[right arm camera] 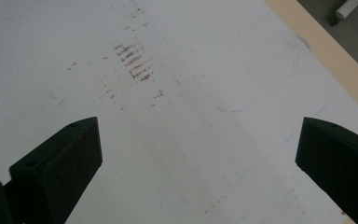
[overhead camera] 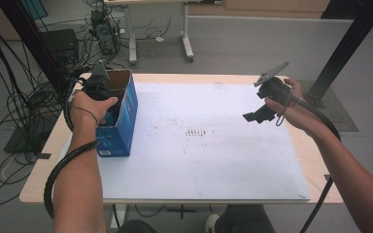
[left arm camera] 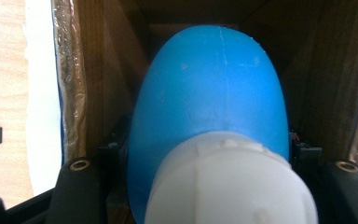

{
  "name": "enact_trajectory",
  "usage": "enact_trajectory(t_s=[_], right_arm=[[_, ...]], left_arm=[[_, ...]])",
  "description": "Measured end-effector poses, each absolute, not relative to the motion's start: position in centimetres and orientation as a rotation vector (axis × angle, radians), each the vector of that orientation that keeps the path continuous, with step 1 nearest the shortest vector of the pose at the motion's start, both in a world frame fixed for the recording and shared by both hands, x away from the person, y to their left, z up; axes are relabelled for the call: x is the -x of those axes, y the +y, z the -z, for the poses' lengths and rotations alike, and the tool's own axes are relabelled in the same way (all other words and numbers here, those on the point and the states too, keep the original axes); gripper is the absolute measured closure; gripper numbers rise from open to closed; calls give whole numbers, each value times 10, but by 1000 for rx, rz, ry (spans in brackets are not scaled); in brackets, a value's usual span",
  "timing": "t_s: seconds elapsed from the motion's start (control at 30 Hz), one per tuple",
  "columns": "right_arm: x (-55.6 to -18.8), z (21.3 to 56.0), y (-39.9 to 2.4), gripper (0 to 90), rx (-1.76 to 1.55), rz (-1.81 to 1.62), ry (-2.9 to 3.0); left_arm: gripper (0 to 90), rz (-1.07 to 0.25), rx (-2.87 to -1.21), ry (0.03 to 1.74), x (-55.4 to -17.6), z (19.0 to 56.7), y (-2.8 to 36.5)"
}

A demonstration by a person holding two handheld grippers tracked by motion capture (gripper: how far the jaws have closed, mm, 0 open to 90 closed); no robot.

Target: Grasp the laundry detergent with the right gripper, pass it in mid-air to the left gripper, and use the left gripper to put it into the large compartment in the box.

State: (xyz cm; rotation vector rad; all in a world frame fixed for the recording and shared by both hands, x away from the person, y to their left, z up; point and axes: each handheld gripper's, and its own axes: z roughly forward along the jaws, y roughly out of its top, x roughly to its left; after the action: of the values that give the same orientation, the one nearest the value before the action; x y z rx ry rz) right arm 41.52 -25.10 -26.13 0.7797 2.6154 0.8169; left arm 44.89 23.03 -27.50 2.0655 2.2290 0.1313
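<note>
Blue bottle (left arm camera: 209, 93) with a white cap (left arm camera: 230, 182), clamped between the jaws of the left tool (overhead camera: 98, 87), body pointing down inside the open cardboard box (overhead camera: 126, 104). Brown inner walls of the box close on both sides of the bottle. Box upright at the left part of the desk (overhead camera: 48, 145), resting on the white mat (overhead camera: 213, 160). Right tool (overhead camera: 258, 115) well apart, held above the mat's right side, jaws spread wide with nothing between them. Faint brown marks (right arm camera: 134, 62) on the mat ahead of it.
</note>
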Motion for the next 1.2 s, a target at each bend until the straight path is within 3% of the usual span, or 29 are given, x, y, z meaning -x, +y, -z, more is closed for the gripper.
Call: enact_trajectory(t_s=[1.2], right_arm=[[-414, 259, -249, 3, -775, -821, 2616]], left_arm=[[364, -146, -2070, 2229, -448, 275, 229]])
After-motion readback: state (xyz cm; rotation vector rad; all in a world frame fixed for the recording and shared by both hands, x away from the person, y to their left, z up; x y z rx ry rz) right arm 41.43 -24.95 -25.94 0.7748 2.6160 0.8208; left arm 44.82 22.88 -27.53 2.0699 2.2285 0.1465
